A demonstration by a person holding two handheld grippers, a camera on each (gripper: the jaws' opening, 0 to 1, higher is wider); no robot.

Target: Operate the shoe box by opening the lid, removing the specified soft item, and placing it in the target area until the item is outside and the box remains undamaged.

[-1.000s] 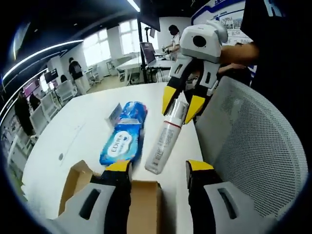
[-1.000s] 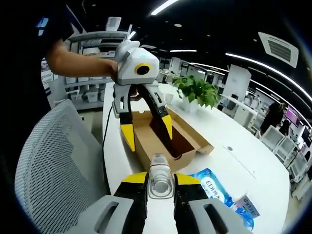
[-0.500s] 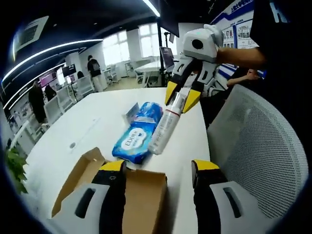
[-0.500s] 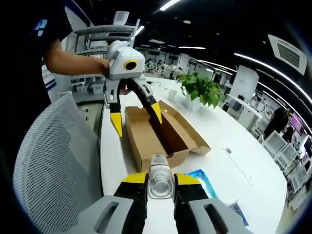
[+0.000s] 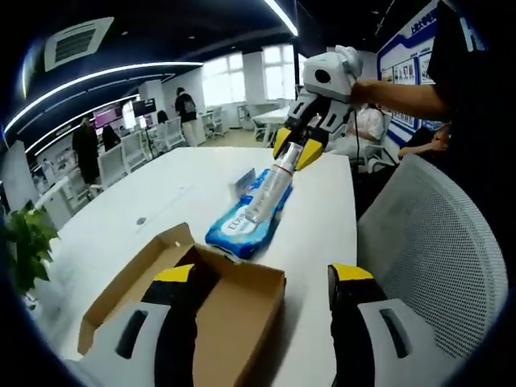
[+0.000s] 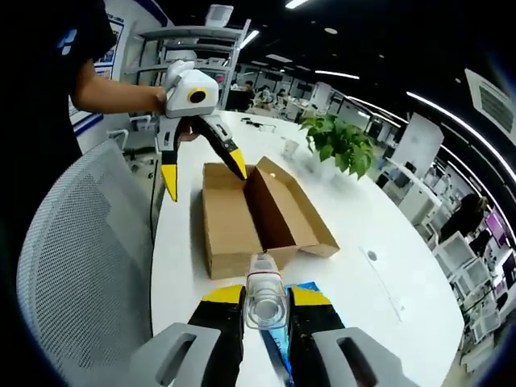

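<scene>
In the left gripper view, the left hand-held gripper [image 5: 262,282] stood with its yellow-tipped jaws spread wide and nothing between them, poised over the near end of the shoe box [image 5: 230,310], a plain brown cardboard carton whose closest part was cut off by the jaws and the bottom of the picture. The box sat on the white worktop [image 5: 173,205] with one flap [image 5: 133,282] folded outward; its inside was dark and I could not tell what lay in it. Farther along the worktop lay a soft blue packet [image 5: 246,222] with white lettering too small to read, and a small card [image 5: 244,182] stood at its far end, partly hidden. The right hand-held gripper [image 5: 293,151] came in from the upper right, held by a person's hand, clamped on the top of a clear plastic bottle [image 5: 269,187] that slanted down above the packet; whether its base touched the packet I could not tell. A white mesh chair back [image 5: 431,258] curved beside the worktop. In the right gripper view, the bottle [image 6: 264,296] showed end-on as a round clear shape pinched between the jaws of the right hand-held gripper [image 6: 264,305], with the blue packet [image 6: 278,339] mostly hidden beneath. The shoe box [image 6: 250,222] here lay open in full, lid flap [image 6: 300,211] out flat, and the left hand-held gripper [image 6: 201,165] hung splayed just above its far end. A leafy green plant [image 6: 343,141] stood beyond.
</scene>
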